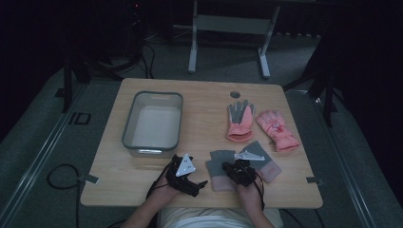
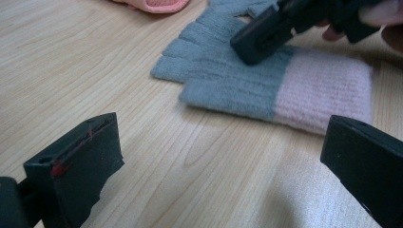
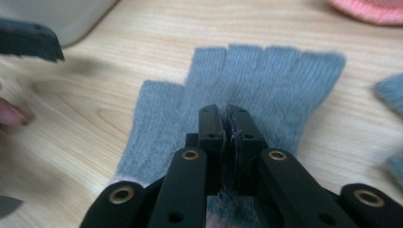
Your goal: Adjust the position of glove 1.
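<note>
**Right gripper pinching the grey glove, left one idling open**

Right gripper [image 1: 236, 167] is sitting on the grey fingerless glove [image 1: 219, 166] at the near edge of the table [image 1: 204, 102]. In the right gripper view its fingers [image 3: 210, 130] are pressing together, with a fold of grey knit caught between the pads, around the palm area just below the glove's finger stubs. The glove is lying flat, pink cuff toward the person, stubs pointing away.

Left gripper [image 1: 198, 186] is resting just left of that glove, not touching it. Its fingers [image 2: 78, 164] are standing wide apart over bare wood, nothing between them.

A second grey glove [image 1: 265, 160] is lying just right of the held one, cuff also pink; whether the two overlap I can't tell. Two pink gloves further back: one palm-up with grey grip [image 1: 240, 121], one padded [image 1: 277, 129] beside it to the right. A grey plastic bin [image 1: 153, 122] is sitting on the left half of the table, well apart from the gloves.
</note>
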Tool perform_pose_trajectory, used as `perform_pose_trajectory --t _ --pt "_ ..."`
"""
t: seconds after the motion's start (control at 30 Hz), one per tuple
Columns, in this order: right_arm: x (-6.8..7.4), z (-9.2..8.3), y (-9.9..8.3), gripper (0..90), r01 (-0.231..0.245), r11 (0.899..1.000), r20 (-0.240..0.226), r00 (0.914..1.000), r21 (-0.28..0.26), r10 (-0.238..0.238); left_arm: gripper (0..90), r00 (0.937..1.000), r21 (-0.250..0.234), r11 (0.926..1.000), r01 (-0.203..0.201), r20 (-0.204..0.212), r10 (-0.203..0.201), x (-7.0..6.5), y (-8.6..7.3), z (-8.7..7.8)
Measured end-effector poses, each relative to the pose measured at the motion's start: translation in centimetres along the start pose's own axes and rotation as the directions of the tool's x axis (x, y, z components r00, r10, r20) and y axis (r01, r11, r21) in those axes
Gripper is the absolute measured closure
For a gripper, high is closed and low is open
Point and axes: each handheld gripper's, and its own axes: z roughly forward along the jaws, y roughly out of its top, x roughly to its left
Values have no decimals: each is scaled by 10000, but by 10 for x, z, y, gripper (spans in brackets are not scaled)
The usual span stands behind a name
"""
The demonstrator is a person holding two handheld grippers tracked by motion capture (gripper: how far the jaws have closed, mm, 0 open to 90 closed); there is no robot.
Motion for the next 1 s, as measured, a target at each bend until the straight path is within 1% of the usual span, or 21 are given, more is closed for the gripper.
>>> perform_pose_trajectory --t 0.13,0.23,0.33,0.4,0.47,0.53,0.6,0.67,0.7,0.8,0.83,0.9,0.93,1.0 --pt "0 1 -1 799 -134 9998 71 9999 -119 135 0 10000 29 10000 -15 8 15 0 0 0" --pt "1 0 0 738 -126 9997 66 9999 -193 127 0 10000 12 10000 -34 12 34 0 0 0" --pt "-2 -6 5 714 -302 9992 -180 9994 -275 297 0 10000 32 10000 -49 19 49 0 0 0" --pt "-4 -11 10 673 -195 9988 -301 9994 -441 182 0 10000 75 9999 -72 16 72 0 0 0" --pt "-8 -15 17 620 -50 9986 -288 9996 -528 34 0 9999 110 9999 -118 33 117 0 0 1" --pt "-14 -20 24 594 40 9978 -301 9995 -658 -59 0 9999 120 9998 -129 38 128 0 0 1" --pt "-20 -25 31 574 246 9970 -361 9990 -731 -273 0 9999 112 9999 -130 44 129 0 0 1" --pt "-28 -31 38 570 766 9939 -273 9965 -793 -790 0 9999 112 9999 -101 47 101 0 0 1" --pt "-32 -33 40 574 883 9924 -364 9951 -856 -917 0 9999 146 9998 -119 51 118 0 1 1" --pt "-47 -43 46 601 1344 9862 -706 9874 -966 -1415 0 10000 198 9998 -86 28 85 0 1 2" --pt "-53 -46 47 606 1484 9837 -743 9849 -1014 -1562 0 10000 217 9997 -79 21 79 0 1 2" --pt "-63 -52 49 616 1778 9793 -664 9806 -964 -1846 0 10000 223 9997 -83 16 83 0 1 2" --pt "-69 -55 49 616 1924 9772 -540 9788 -894 -1976 0 9999 223 9997 -102 18 101 0 1 2" --pt "-78 -61 49 619 2259 9708 -439 9722 -802 -2298 0 9999 234 9997 -103 5 103 -1 1 2"
